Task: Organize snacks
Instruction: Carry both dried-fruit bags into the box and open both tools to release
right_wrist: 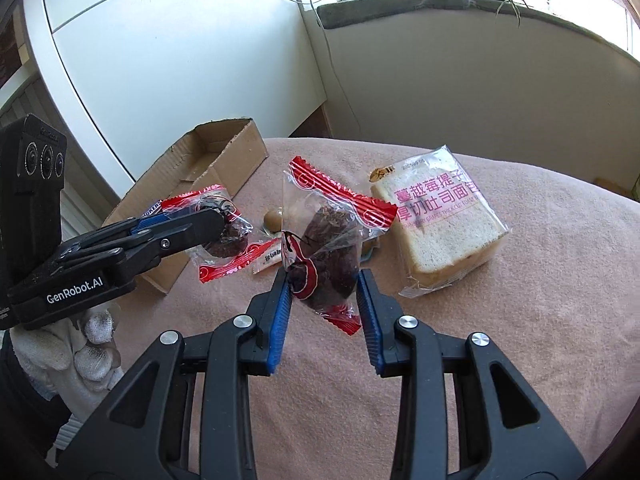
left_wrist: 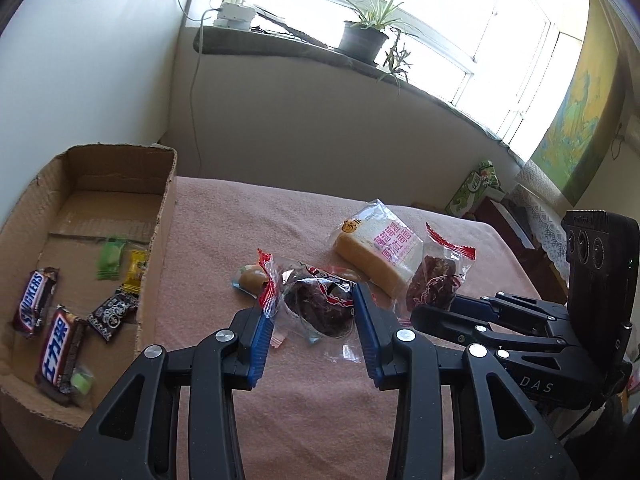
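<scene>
R claw grips cake pkt, long axis upright.

A potted plant stands on the windowsill at twelve o'clock; a white device sits at its eleven o'clock; a landscape picture hangs at two o'clock; pink cloth covers the table.

glossy clear plastic snack wrappers, rough corrugated cardboard box, matt pink terry cloth tabletop
</scene>
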A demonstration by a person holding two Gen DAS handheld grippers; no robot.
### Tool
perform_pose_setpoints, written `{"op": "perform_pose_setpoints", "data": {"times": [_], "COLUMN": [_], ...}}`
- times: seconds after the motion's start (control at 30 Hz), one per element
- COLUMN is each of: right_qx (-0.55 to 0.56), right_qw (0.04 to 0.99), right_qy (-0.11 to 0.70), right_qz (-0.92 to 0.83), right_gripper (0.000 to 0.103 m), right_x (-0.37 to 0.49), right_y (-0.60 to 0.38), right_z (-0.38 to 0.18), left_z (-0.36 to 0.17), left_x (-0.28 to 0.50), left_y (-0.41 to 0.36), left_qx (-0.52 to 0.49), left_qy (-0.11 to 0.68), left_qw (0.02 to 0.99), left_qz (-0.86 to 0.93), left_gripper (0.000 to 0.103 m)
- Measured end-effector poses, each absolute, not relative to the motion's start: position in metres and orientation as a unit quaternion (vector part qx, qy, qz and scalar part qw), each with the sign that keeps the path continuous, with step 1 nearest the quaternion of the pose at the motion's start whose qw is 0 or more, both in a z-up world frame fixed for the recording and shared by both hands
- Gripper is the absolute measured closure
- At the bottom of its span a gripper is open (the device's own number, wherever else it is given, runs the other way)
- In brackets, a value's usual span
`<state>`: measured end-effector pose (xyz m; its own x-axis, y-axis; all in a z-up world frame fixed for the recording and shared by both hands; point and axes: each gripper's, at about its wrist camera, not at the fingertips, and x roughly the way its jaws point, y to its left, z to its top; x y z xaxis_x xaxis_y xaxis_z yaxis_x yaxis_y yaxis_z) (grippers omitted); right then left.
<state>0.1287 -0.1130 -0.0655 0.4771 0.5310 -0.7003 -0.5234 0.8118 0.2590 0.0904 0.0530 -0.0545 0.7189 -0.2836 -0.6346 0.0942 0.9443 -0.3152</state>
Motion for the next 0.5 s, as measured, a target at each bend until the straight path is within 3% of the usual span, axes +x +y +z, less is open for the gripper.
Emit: {"op": "perform_pose_setpoints", "data": {"times": [0.5], "right_qx": [-0.04], "right_qw": [0.854], "right_qy": [0.379], "right_qz": [0.353], "right_gripper": [0.069], "right_x": [0.134], "right_y": [-0.037], "right_z": [-0.029], "left_z": [-0.031], "left_x": [0.065], "left_y": [0.118], "left_qx": [-0.136], "left_qy": [0.325], "left_qw": [0.935], "left_qz": [-0.041], "left_gripper": [0.066]}}
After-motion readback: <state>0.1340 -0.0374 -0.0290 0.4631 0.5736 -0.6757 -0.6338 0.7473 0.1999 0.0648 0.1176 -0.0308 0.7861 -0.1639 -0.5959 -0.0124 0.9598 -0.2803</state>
